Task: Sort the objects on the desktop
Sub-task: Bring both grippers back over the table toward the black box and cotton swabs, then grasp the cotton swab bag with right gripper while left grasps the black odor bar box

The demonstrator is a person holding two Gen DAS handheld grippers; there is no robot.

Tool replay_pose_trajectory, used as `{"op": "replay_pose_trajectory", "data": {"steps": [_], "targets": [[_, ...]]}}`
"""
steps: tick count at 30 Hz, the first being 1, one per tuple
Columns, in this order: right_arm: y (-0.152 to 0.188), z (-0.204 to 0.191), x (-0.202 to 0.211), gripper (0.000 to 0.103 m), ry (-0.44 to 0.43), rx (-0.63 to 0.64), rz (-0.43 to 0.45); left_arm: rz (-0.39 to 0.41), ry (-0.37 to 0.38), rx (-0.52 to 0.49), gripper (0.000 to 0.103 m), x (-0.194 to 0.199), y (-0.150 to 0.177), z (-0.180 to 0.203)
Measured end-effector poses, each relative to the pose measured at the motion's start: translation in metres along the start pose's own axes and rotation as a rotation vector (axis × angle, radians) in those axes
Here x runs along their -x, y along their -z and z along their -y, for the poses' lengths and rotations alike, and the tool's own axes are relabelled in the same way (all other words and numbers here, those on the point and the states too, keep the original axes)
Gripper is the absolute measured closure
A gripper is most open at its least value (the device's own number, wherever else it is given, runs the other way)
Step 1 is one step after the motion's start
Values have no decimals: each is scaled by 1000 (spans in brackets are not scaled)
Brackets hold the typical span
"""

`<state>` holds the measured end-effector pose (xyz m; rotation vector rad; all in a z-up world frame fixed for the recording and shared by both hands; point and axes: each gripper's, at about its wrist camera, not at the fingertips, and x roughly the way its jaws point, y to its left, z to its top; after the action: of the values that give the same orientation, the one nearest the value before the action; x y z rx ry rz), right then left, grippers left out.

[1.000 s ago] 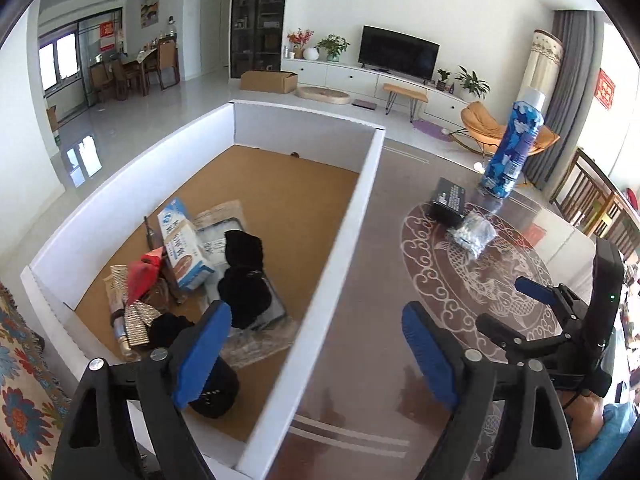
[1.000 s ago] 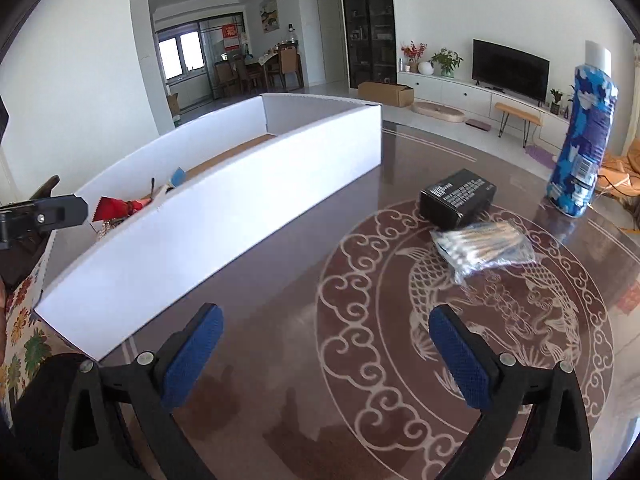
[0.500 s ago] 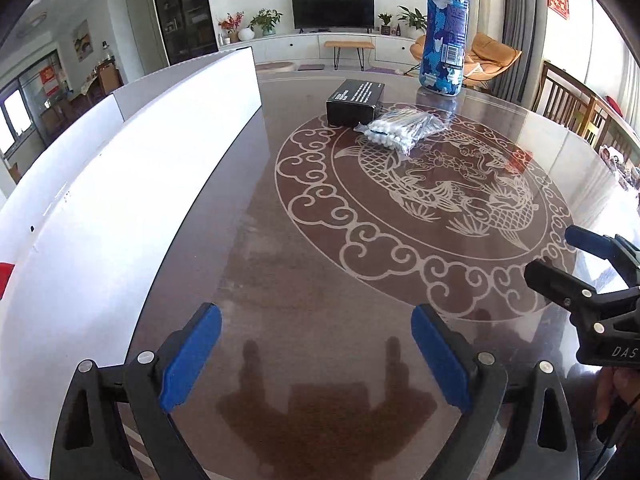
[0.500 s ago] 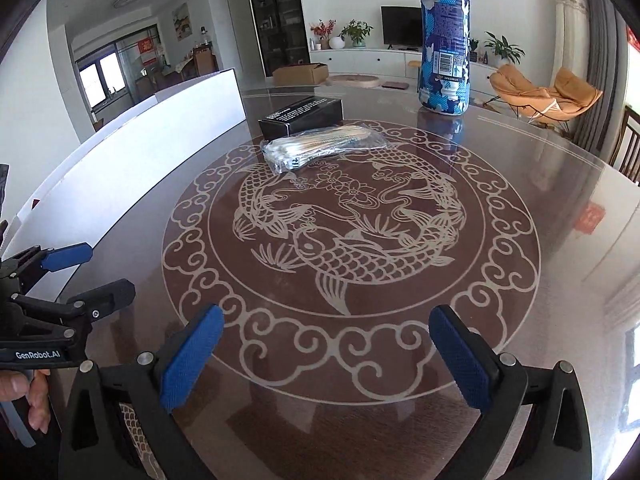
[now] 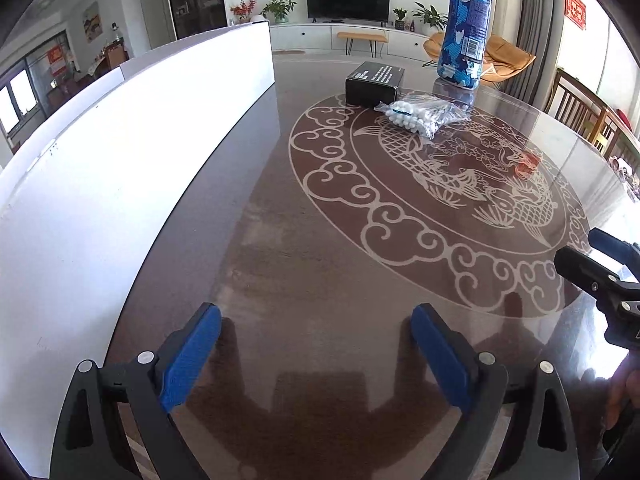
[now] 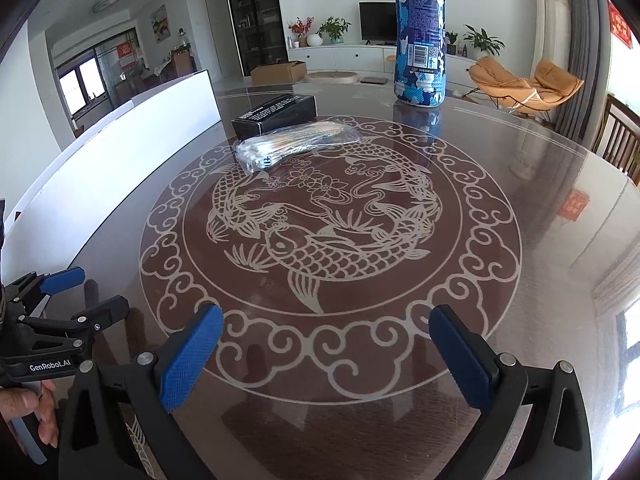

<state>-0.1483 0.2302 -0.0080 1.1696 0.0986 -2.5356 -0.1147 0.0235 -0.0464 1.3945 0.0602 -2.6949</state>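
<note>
Hovering left gripper (image 5: 316, 356) agape | swab bag (image 5: 420, 114) well ahead

One bottle (image 6: 419, 36), one black box (image 6: 276, 115), one swab bag (image 6: 294, 145).

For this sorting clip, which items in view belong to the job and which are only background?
Job items:
black box
bag of cotton swabs
blue patterned bottle
white bin
left gripper and right gripper, both open and empty

Background:
television
orange chair
cardboard box on the floor
</note>
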Motion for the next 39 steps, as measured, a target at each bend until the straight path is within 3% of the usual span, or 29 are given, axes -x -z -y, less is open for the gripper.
{"op": "replay_pose_trajectory", "data": {"steps": [12,14,17,22,25,28,30,36,38,39], "targets": [[0,-1,-1,0,24,-3,-8,-8,2,15,0,-2,-1,-2],[-4,7,-2,0,-68,-58,11,-7,2,15,0,-3,-1,-2],[-32,9,-19,0,-66,-94,-8,-7,3,16,0,-3,-1,-2],[-111,13,-64,0,-74,-215,10,-7,3,15,0,-2,-1,-2],[-151,10,-105,0,-47,-283,-46,-7,3,15,0,-2,-1,-2],[-167,5,-139,0,27,-308,-105,-7,4,16,0,-2,-1,-2],[-169,0,-153,0,22,-326,-129,-8,4,15,0,-2,-1,-2],[-159,-42,-162,1,160,-44,-165,-9,6,14,0,-2,-2,1],[-153,-40,-150,19,146,-36,-126,-10,7,14,0,-3,-3,1],[-150,-38,-145,35,150,-43,-113,-9,7,14,0,-3,-3,1]]}}
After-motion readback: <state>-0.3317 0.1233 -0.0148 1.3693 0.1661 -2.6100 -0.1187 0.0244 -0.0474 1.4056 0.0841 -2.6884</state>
